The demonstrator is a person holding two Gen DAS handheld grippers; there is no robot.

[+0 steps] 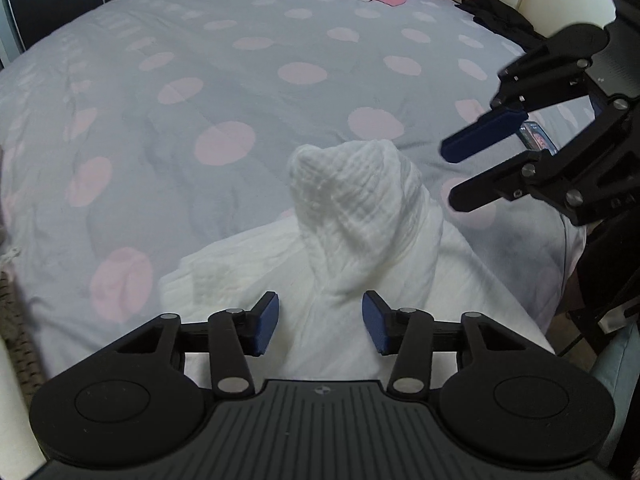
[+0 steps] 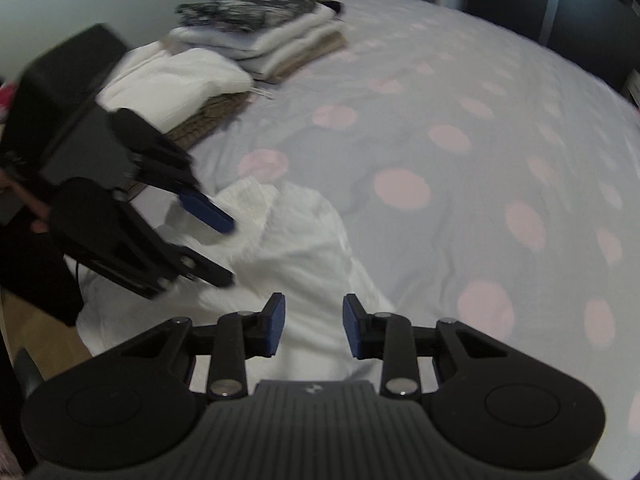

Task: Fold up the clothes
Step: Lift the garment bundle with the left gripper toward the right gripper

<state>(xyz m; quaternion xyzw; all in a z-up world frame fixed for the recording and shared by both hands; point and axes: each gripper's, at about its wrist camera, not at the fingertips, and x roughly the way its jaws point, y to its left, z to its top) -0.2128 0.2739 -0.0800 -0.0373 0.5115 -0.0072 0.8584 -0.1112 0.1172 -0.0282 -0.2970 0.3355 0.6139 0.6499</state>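
The white crinkled cotton garment [image 1: 360, 216] lies bunched on the grey pink-dotted bedcover [image 1: 200, 80], near its edge. The left gripper [image 1: 320, 320] and right gripper [image 2: 314, 326] hover above it, fingers part-open, holding nothing, positioned for regrasping. Folded clothes [image 2: 260, 40] sit stacked aside.

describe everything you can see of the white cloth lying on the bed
The white cloth is a crumpled, unfolded piece of soft fabric with a fine crinkled, gauze-like weave. It lies at the near edge of the grey bed cover with pink dots, spread flat at its base, while one part stands up in a rounded, twisted peak. Neither the left gripper nor the right gripper visibly pinches it; both sets of blue pads stand apart above it, with the cloth showing through the gaps.
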